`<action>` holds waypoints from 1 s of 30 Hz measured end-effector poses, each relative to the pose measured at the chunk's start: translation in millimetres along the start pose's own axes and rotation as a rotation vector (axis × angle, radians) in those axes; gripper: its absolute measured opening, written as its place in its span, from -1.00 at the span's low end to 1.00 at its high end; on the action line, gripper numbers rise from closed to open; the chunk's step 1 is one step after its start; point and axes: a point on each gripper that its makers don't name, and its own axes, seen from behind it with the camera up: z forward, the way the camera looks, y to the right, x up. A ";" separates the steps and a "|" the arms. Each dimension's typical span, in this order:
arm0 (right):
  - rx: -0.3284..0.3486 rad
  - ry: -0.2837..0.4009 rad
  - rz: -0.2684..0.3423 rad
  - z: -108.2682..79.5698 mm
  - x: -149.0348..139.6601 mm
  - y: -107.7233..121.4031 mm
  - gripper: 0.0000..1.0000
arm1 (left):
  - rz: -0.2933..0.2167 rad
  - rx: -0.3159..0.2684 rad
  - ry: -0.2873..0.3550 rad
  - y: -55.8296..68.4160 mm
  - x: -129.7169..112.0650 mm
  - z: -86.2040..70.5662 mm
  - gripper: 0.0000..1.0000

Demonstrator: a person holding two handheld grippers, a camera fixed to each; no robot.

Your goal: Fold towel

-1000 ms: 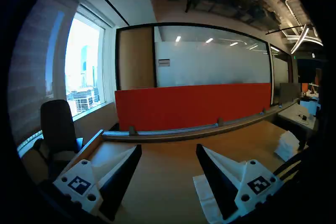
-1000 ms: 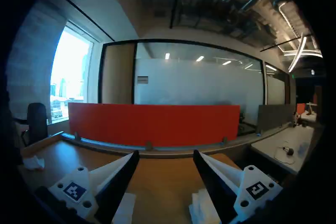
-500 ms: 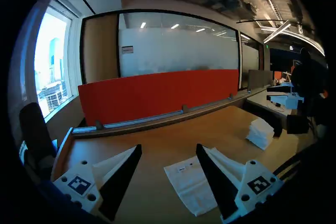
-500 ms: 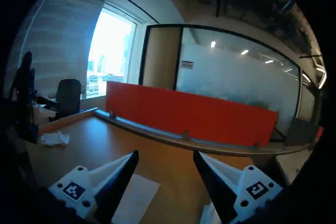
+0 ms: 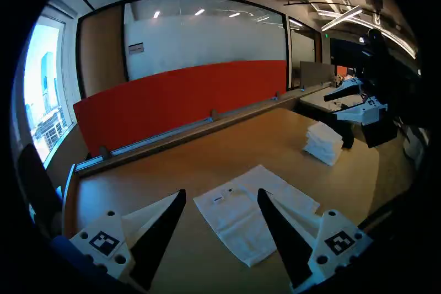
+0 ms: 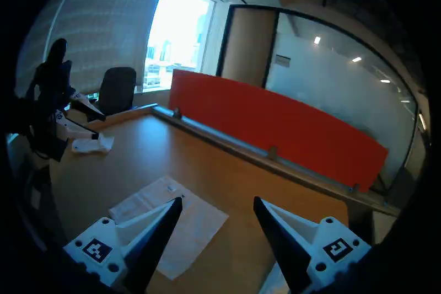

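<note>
White towel [image 5: 242,219] spread flat on wooden desk [image 5: 220,150], small tag up; left claw [image 5: 220,191], right claw [image 6: 218,199] both released, empty.

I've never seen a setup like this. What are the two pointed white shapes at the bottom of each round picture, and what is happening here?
There is no robot here. A person holds a two-finger tool in each hand, and a wide-angle camera rides on each one, looking forward along its fingers. The pointed white shapes are those fingers. The left gripper view looks past the left tool, and the right gripper view looks past the right tool. Both tools are open and hold nothing. On the wooden table a white towel lies spread flat, waiting to be folded. Farther off sits a stack of folded towels, and a crumpled white cloth lies near the table's edge. A red divider runs along the far side.
</note>
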 end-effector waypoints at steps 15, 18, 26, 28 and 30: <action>0.083 -0.114 -0.009 20.5 -59.6 -31.0 1.00 | 0.007 -0.047 -0.087 20.8 -53.8 20.0 0.92; 0.089 -0.130 -0.002 26.0 -74.7 -36.7 1.00 | 0.010 -0.054 -0.108 26.3 -70.4 24.4 0.92; 0.118 -0.148 0.000 39.0 -110.7 -55.3 1.00 | 0.027 -0.068 -0.161 38.8 -115.4 39.6 0.92; 0.121 -0.158 0.001 41.9 -120.1 -59.0 1.00 | 0.031 -0.071 -0.172 41.6 -125.3 44.0 0.92; 0.125 -0.169 0.002 44.5 -129.0 -62.3 1.00 | 0.034 -0.076 -0.183 44.4 -134.3 48.0 0.92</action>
